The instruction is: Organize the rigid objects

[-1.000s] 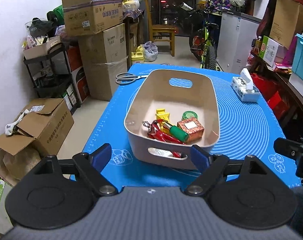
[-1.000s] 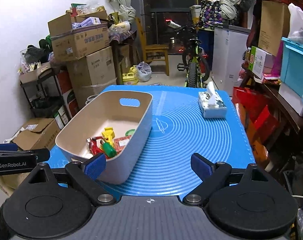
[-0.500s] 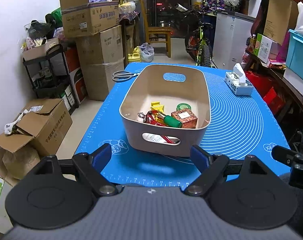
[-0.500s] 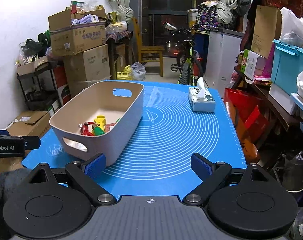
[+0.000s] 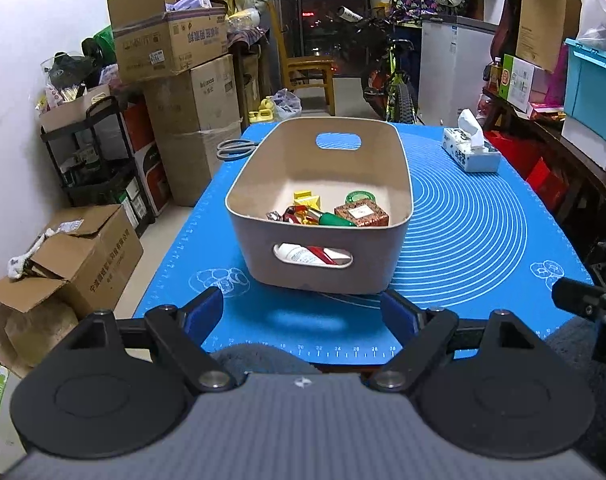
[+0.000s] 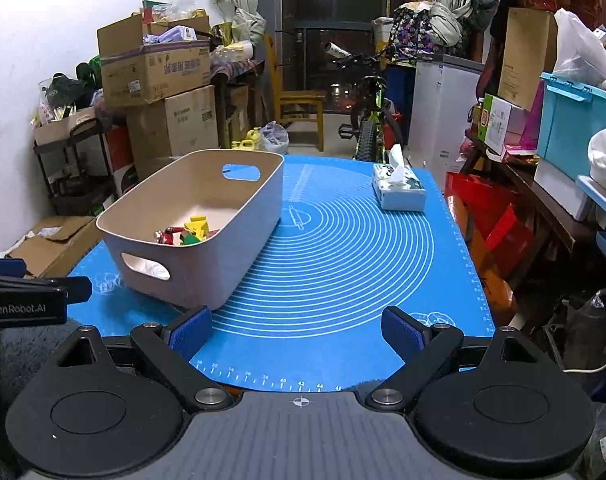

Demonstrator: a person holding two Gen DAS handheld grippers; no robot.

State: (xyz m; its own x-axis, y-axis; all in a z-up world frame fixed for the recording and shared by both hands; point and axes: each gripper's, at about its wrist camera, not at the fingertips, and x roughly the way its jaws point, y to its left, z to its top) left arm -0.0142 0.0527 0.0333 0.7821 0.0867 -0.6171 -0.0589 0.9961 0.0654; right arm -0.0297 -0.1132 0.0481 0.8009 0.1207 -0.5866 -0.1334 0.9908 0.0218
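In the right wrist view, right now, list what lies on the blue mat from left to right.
beige bin holding small items → printed rolling-pin drawing → tissue box.

One bin (image 5: pixel 263 208) sits on the surface (image 5: pixel 483 240), with one tissue box (image 5: pixel 473 154) and one pair of scissors (image 5: pixel 235 147). In the bin: one yellow block (image 5: pixel 307 200), one green tin (image 5: pixel 359 197), one brown box (image 5: pixel 361 215), one tube (image 5: pixel 299 254).
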